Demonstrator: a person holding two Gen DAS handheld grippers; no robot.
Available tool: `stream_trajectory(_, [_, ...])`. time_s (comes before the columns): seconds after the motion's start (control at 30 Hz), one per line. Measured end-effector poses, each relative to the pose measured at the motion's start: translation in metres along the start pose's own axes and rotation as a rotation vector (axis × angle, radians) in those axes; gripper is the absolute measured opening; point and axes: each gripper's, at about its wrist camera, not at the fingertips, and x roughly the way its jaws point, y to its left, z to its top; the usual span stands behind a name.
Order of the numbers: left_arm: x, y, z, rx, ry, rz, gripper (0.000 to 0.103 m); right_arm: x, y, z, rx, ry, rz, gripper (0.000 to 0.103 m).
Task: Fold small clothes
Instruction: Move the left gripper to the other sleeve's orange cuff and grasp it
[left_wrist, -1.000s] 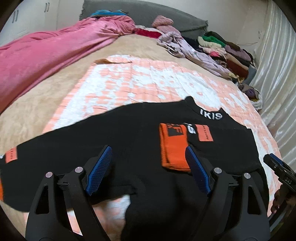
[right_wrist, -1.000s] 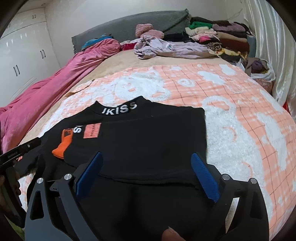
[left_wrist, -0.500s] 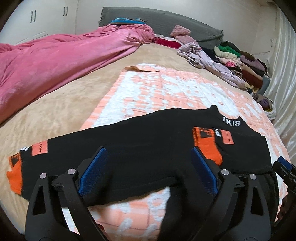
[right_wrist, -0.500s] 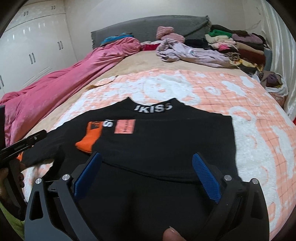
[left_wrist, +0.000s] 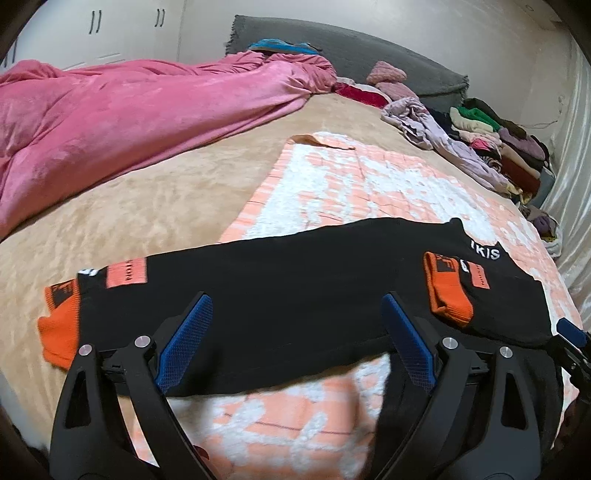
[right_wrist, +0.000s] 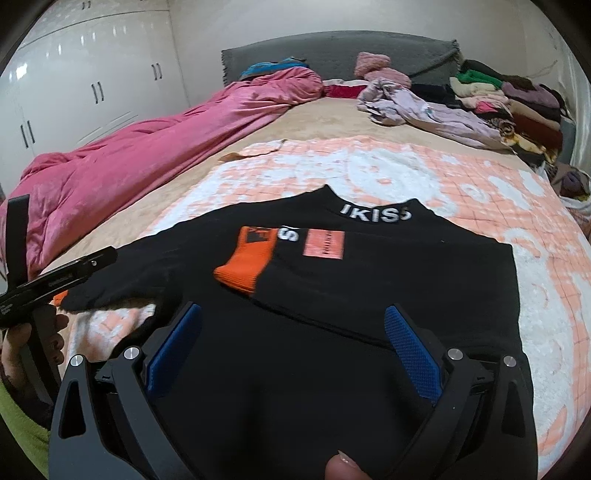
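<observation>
Both open, empty grippers (left_wrist: 297, 341) (right_wrist: 293, 343) slid left over the black sweater (right_wrist: 369, 280), apparently untouched.

Both wrist views close, angled down; share black sweater (left_wrist: 295, 288) (right_wrist: 369, 280).

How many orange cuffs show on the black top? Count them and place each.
2. One orange cuff ends the sleeve stretched out flat toward the left edge of the black top; the other cuff lies folded over the chest, near the collar lettering. None seems hidden.
</observation>
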Motion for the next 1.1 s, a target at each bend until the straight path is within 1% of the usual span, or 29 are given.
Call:
stream_trajectory(0.2, [-0.011,0.022,-0.005,-0.019,-0.039,0.087,0.086,-0.002,0.021,0.003,-0.044,-0.006,0.016,0.098])
stream_trajectory(0.37, [-0.016,0.053,-0.006,-0.110,-0.062,0.154,0.086,0.000,0.039,0.012,-0.080,-0.015,0.034,0.098])
stream_trajectory(0.5, [-0.021,0.077,-0.010,-0.190,-0.064,0.216,0.086,0.006,0.060,0.019,-0.125,-0.023,0.054,0.098])
stream_trajectory(0.73, [-0.033,0.112,-0.019,-0.324,-0.082,0.250,0.086,0.018,0.096,0.024,-0.179,-0.017,0.114,0.098])
stream_trajectory(0.93, [-0.031,0.146,-0.029,-0.483,-0.067,0.242,0.086,0.025,0.122,0.028,-0.207,-0.010,0.150,0.098])
stream_trajectory(1.1, [-0.032,0.160,-0.034,-0.556,-0.072,0.238,0.086,0.035,0.142,0.030,-0.237,0.000,0.173,0.098])
